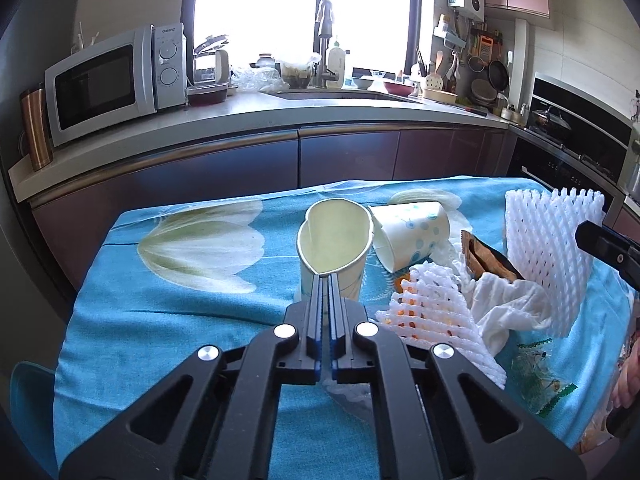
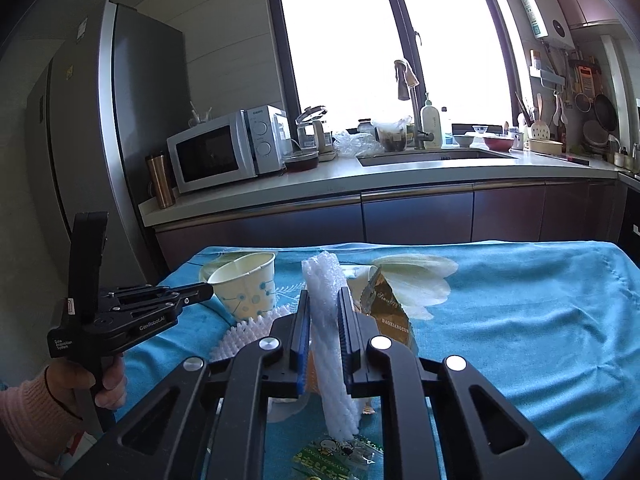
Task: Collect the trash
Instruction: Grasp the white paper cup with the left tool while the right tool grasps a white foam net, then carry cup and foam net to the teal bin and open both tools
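My left gripper is shut on the near rim of a paper cup, squashing its mouth; the cup shows in the right wrist view lifted and tilted, with the left gripper at its rim. My right gripper is shut on a white foam fruit net that stands upright between the fingers; it shows in the left wrist view. A second paper cup lies on its side behind. Another foam net, a crumpled tissue and a brown wrapper lie between.
The table has a blue flowered cloth. A green-printed clear wrapper lies at the near edge. A gold snack bag stands right of the net. Behind runs a kitchen counter with a microwave and a sink.
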The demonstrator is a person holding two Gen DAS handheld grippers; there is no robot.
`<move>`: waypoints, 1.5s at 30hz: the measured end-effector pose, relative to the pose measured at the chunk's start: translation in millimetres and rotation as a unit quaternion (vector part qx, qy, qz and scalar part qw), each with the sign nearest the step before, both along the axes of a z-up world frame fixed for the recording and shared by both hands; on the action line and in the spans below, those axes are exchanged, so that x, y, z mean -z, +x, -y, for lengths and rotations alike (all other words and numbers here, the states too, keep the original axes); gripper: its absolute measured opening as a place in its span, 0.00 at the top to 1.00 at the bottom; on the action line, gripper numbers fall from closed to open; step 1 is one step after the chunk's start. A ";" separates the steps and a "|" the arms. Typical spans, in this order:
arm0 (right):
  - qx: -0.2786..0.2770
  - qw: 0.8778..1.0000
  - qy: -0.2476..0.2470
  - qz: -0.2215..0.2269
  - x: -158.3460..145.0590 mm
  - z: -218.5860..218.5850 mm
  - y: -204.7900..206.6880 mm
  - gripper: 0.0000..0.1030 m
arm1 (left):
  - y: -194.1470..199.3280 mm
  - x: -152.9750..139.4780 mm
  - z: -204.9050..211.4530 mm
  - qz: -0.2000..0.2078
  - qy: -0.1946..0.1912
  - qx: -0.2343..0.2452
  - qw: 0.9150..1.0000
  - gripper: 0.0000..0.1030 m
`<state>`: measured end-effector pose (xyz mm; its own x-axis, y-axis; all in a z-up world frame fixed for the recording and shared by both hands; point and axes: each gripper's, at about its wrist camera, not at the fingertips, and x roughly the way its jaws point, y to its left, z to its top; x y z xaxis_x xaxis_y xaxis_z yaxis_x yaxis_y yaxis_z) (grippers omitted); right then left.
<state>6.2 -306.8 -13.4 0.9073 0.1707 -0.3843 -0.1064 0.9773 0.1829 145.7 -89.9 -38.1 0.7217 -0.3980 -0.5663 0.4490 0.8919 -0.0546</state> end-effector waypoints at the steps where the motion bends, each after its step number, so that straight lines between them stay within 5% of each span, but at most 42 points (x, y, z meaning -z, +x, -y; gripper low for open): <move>1: -0.004 1.000 0.004 0.003 -2.4 0.3 -1.3 0.88 | -1.6 -1.3 -2.8 0.001 -0.003 0.001 1.000 0.75; 2: -0.005 1.000 0.006 0.006 -4.5 0.1 -2.8 0.88 | -3.1 -2.6 -5.1 0.006 -0.006 -0.001 1.000 0.59; 10: -0.020 0.999 0.020 0.020 -12.4 -1.7 -3.4 0.88 | 8.7 -9.2 -2.5 0.016 -0.003 0.021 1.000 0.43; 15: -0.026 0.999 0.030 0.025 -15.6 -0.1 -1.5 0.88 | 21.8 2.0 12.7 0.004 0.017 0.039 0.999 0.46; 19: -0.036 0.998 0.041 0.022 -15.1 0.9 0.9 0.88 | 30.3 6.1 12.7 -0.014 0.005 0.042 0.999 0.64; 28: -0.071 0.994 0.075 0.029 -24.7 -3.8 3.5 0.88 | 14.8 -2.5 -1.0 -0.008 -0.012 0.031 0.999 0.67; 35: -0.117 0.988 0.097 0.039 -38.9 -24.6 2.8 0.89 | -14.9 -25.5 -44.9 0.014 -0.030 0.001 0.999 0.68; 45: -0.236 0.963 0.127 0.014 -41.0 -104.4 24.7 0.89 | -68.4 -45.0 -148.7 0.028 -0.042 -0.080 0.995 0.68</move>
<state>30.9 -202.4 27.5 0.7150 0.6519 -0.2525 -0.5365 0.7432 0.3998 77.3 58.9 6.9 0.8096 -0.3189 -0.4928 0.3052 0.9458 -0.1108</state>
